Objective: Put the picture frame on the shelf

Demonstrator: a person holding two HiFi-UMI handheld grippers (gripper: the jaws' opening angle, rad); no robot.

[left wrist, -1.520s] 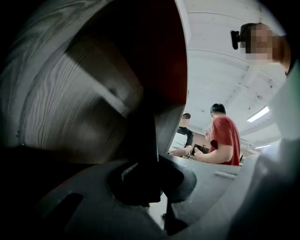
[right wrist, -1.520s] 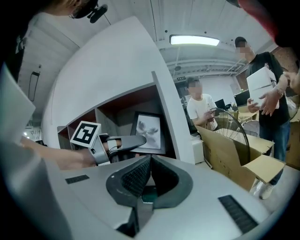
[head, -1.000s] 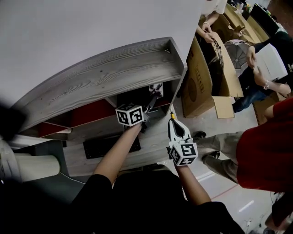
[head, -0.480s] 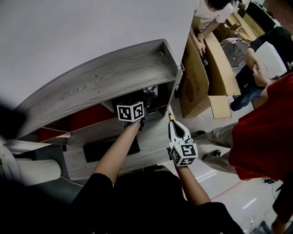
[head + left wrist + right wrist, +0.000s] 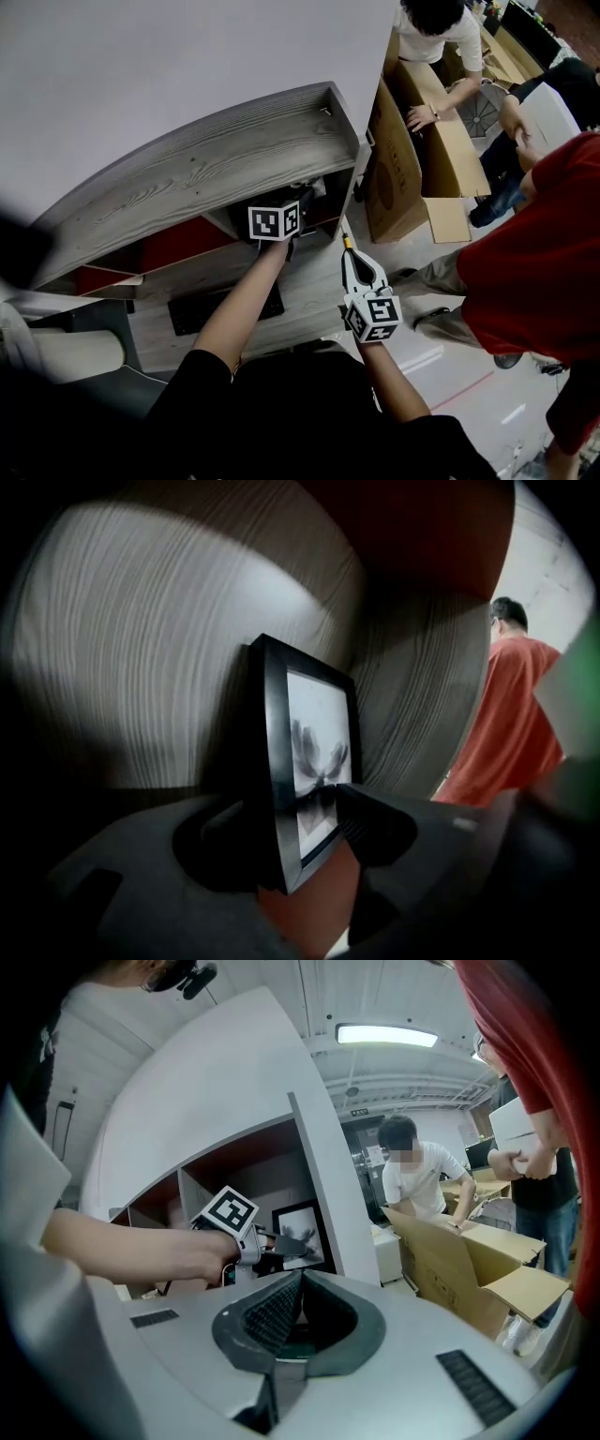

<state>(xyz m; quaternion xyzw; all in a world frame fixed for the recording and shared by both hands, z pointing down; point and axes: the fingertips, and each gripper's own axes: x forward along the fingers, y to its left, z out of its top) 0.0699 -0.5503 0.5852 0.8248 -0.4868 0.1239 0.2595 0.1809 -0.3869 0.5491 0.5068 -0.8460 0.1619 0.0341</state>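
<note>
Setting: grey wood-grain shelf (image 5: 234,150) against a white wall.
Frame: picture frame (image 5: 314,752) stands in the cubby.
Left gripper (image 5: 286,810): jaws opening, frame between them.
Right gripper (image 5: 298,1283): pressed together, empty, at 5 o'clock.
Advice: withdraw straight toward 6 o'clock without clipping the frame.

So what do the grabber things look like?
The left gripper and right gripper are grey with dark jaws; each carries a white cube with black square markers. The sleeves are black. The left jaws are opening, the picture frame between them.

Left gripper (image 5: 289,810) pushed the picture frame (image 5: 314,752) into the shelf (image 5: 216,155), jaws opening.
</note>
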